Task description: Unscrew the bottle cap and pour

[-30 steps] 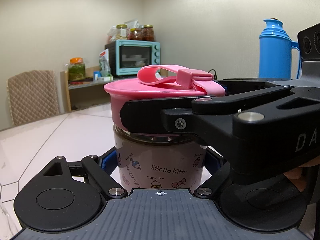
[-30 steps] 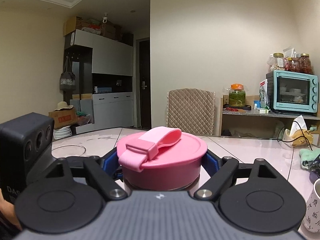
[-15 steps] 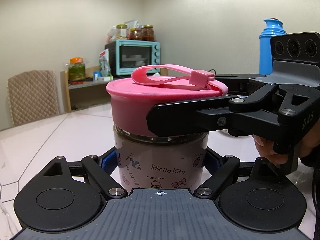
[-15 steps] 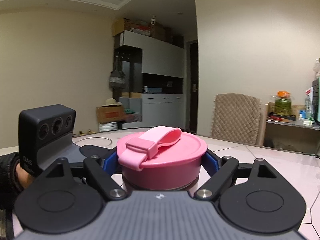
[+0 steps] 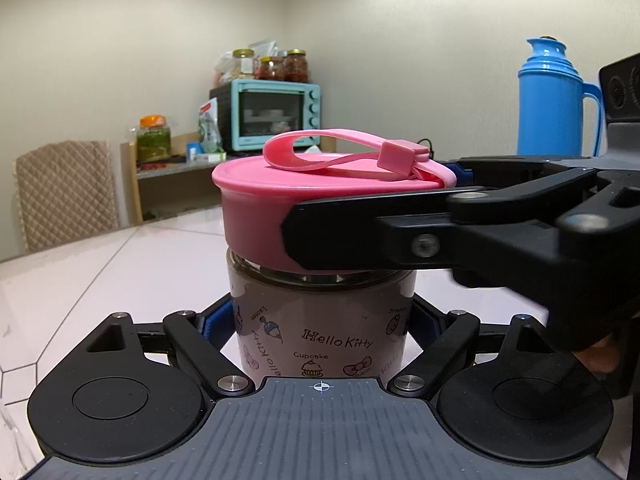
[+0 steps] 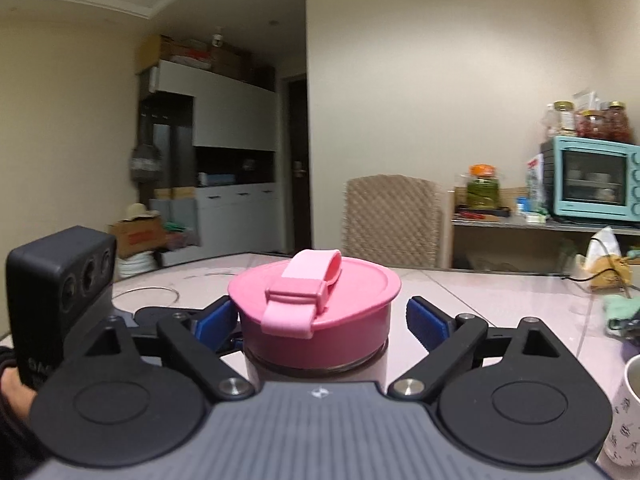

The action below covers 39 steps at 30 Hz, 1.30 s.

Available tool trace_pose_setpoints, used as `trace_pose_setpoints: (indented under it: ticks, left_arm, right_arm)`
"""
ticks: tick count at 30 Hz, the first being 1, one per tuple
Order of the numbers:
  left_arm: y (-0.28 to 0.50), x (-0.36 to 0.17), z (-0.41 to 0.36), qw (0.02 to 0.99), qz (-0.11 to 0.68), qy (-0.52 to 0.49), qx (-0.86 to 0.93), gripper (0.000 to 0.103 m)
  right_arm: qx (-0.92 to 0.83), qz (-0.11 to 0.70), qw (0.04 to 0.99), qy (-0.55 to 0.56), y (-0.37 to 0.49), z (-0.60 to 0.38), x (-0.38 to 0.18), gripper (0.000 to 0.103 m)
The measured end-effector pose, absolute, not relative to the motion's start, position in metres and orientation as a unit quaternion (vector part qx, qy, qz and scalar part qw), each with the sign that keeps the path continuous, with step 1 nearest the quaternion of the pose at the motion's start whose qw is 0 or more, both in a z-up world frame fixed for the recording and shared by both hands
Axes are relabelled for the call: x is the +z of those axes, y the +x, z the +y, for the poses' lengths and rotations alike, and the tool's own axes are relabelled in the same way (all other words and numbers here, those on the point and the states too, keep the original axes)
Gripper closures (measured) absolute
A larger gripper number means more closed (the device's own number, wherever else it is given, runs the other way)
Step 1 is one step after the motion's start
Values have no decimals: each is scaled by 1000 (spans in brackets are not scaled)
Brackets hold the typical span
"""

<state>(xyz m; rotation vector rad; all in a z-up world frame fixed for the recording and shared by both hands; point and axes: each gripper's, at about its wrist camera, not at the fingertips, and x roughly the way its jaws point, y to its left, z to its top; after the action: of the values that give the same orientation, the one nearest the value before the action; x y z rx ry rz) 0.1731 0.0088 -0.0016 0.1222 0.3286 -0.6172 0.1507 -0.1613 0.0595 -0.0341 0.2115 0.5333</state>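
Note:
A Hello Kitty glass bottle [image 5: 320, 320] with brown liquid stands on the table, topped by a wide pink cap [image 5: 280, 200] with a strap loop. My left gripper [image 5: 320, 320] is shut on the bottle's body, its blue pads pressing both sides. My right gripper [image 6: 318, 316] sits around the pink cap [image 6: 316, 300] with its blue pads [image 6: 424, 320] spread apart; a gap shows on the right side. Its arm reaches in from the right in the left wrist view [image 5: 460, 236].
A blue thermos [image 5: 556, 96] stands at the back right. A white patterned mug [image 6: 624, 412] stands at the right edge. A tissue pack and green cloth [image 6: 620, 308] lie on the table. A chair [image 6: 392, 220] and a teal oven [image 6: 592, 178] stand behind.
My right gripper swung back around the cap and its pads came apart, letting go of the cap. The cap's strap now points a different way. The left gripper kept still on the bottle.

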Motion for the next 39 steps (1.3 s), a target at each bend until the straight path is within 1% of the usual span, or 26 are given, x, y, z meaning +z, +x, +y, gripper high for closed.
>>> trace_pose_setpoints:
  ticks: [7, 9, 13, 14, 17, 30, 39]
  left_arm:
    - [173, -2, 9, 938, 161, 60, -302, 13]
    - [173, -1, 9, 938, 161, 60, -302, 13]
    - [173, -1, 10, 938, 161, 61, -302, 13]
    - [173, -1, 10, 938, 161, 61, -302, 13]
    - [173, -1, 10, 938, 160, 62, -300, 13]
    - [168, 0, 7, 943, 160, 66, -285, 13]
    - [160, 4, 1, 951, 164, 69, -254, 13]
  right_arm:
    - [226, 99, 968, -38, 143, -143, 55, 12]
    - [223, 103, 969, -32, 144, -141, 54, 14]
    - [220, 111, 969, -23, 144, -141, 52, 15]
    - [220, 111, 969, -23, 144, -141, 51, 18]
    - [224, 111, 968, -24, 144, -141, 50, 18]
    - [347, 100, 932, -38, 163, -174, 48, 18]
    - [382, 90, 919, -38, 163, -179, 51, 18]
